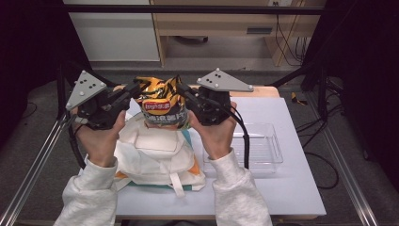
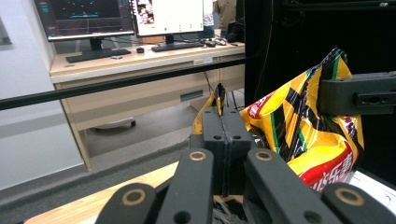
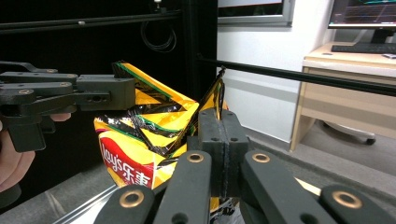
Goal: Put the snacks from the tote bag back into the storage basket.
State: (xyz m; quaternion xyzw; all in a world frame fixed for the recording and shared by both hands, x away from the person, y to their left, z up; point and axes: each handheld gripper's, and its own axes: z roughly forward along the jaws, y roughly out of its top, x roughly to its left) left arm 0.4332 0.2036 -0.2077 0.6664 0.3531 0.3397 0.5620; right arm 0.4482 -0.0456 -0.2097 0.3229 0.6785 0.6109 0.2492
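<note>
Both pairs of jaws were found closed tight, each pinching a top corner of the crisp packet (image 1: pixel 162 104). In the left gripper view the two black pads met with no gap, a thin fold of the yellow-and-black foil standing up between them. The right gripper view showed the same: pads pressed together on the packet's edge, foil rising above them.

From the high view, the left gripper (image 1: pixel 133 91) held the packet's upper left corner and the right gripper (image 1: pixel 181 89) its upper right corner. The packet hung upright between them, red label facing the camera, clear of the table and directly above the cloth bag (image 1: pixel 157 160). Whether its bottom edge brushed the bag's mouth could not be told from that angle; it appeared just above it.

The cloth bag, cream with orange and teal showing at its edges, lay flat on the white table top (image 1: pixel 282 188), its handle strap trailing toward the near edge. A clear plastic tray (image 1: pixel 268 150) sat just beside the bag on the right, on the same surface. The left hand (image 1: pixel 99 139) and right hand (image 1: pixel 217 136), in pale sleeves, gripped the tool bodies from below. A grey three-cornered plate topped each gripper. Beyond the table stood a wooden desk (image 1: pixel 211 23) against the far wall.
</note>
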